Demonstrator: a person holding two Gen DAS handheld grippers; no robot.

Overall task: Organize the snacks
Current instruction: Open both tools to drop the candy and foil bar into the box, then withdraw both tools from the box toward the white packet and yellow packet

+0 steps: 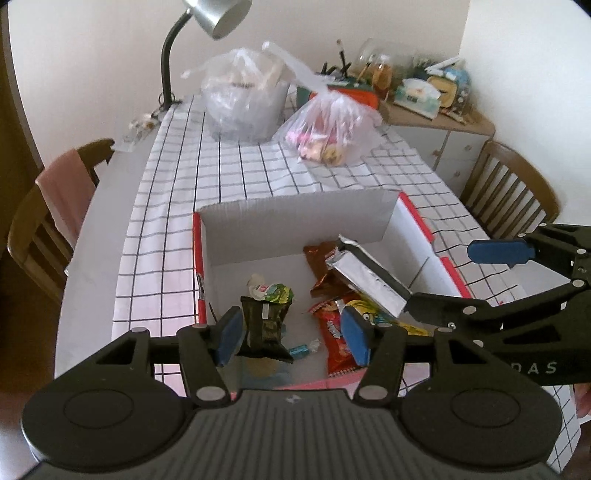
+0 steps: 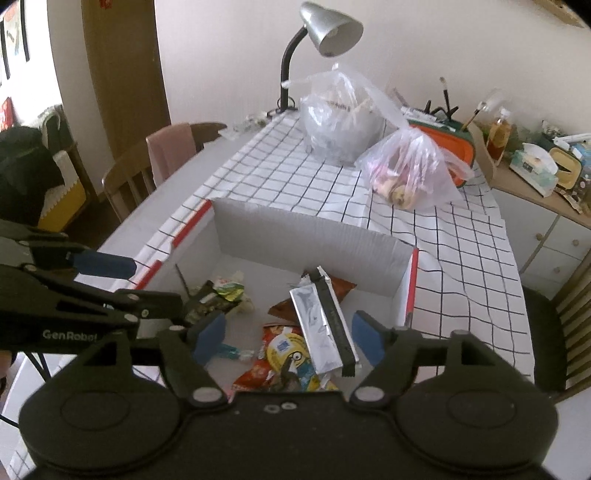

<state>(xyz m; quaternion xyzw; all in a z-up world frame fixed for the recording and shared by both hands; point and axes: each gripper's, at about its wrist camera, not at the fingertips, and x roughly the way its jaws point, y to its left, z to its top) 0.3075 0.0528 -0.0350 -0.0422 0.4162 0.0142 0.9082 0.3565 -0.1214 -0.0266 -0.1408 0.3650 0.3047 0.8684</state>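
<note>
A white cardboard box [image 1: 295,214] with red edges sits on the checked tablecloth and holds several snacks. My left gripper [image 1: 291,334] is open above the box's near left part; a dark green snack packet [image 1: 264,325] leans against its left pad. My right gripper [image 2: 288,338] is open above the box's near right part, over a silver foil packet [image 2: 317,332]. That silver packet [image 1: 365,277] rests on a brown packet [image 1: 323,264], a red packet [image 1: 338,343] and a yellow packet [image 2: 291,354]. The right gripper [image 1: 454,280] also shows in the left wrist view.
Two tied clear plastic bags [image 1: 243,96] [image 1: 328,129] with goods stand at the table's far end beside a silver desk lamp [image 1: 214,14]. Wooden chairs [image 1: 48,218] [image 1: 513,184] flank the table. A cluttered sideboard [image 1: 436,110] stands at the back right.
</note>
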